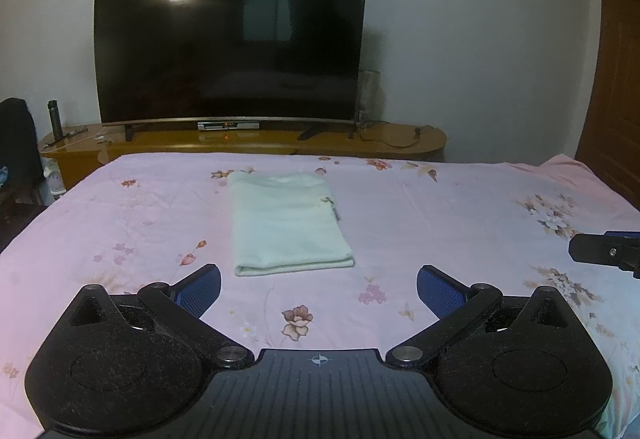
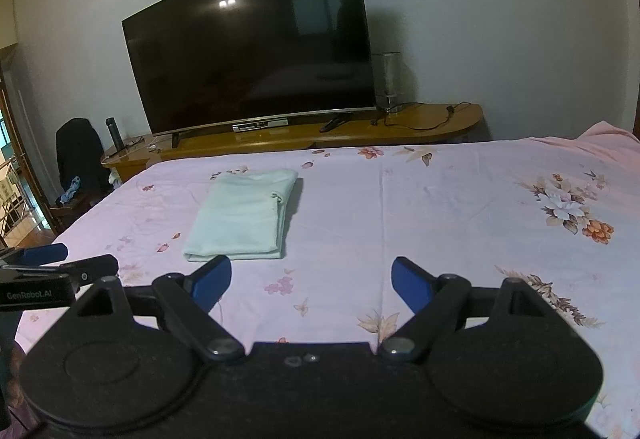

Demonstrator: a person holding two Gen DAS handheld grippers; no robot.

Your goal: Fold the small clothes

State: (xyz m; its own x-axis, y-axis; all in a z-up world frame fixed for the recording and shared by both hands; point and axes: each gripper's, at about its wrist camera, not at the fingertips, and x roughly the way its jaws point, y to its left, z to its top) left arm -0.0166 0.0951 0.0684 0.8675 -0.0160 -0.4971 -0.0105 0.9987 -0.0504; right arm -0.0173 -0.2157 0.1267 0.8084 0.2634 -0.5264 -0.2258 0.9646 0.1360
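Pale mint-green folded cloth, soft terry-like rectangle (image 1: pixel 290 221), lies flat on the pink floral bedsheet (image 1: pixel 440 207), already doubled into a neat oblong with a thick folded edge toward the grippers and loose layered edges along its right side

Left gripper, black with blue pads (image 1: pixel 319 289), hovers over the sheet, jaws spread wide, nothing between them. From it the cloth sits at about 12 o'clock, a shade toward 11, near edge just ahead of the fingertips but not touching

Right gripper, same black-and-blue build (image 2: pixel 311 279), jaws also wide apart and empty. From it the cloth (image 2: pixel 242 217) lies at roughly 11 o'clock, off past its left finger, near corner close to that pad but apart

Key relation: cloth's long axis runs 6-to-12, away from both tools toward the big dark curved television (image 1: pixel 230 39) on the long wooden stand (image 1: pixel 400 143). Left gripper is squarely in line with the near short edge; right one is offset to the side, nearer the layered right edge

Judgement: cloth looks mostly folded; if one more fold is wanted it would likely bring the near short edge up toward 12, and left is better placed, with right needing to shift toward 9 to take the other near corner

Both point downward at the bed, side by side, left one's finger showing at 9 o'clock in the right wrist view
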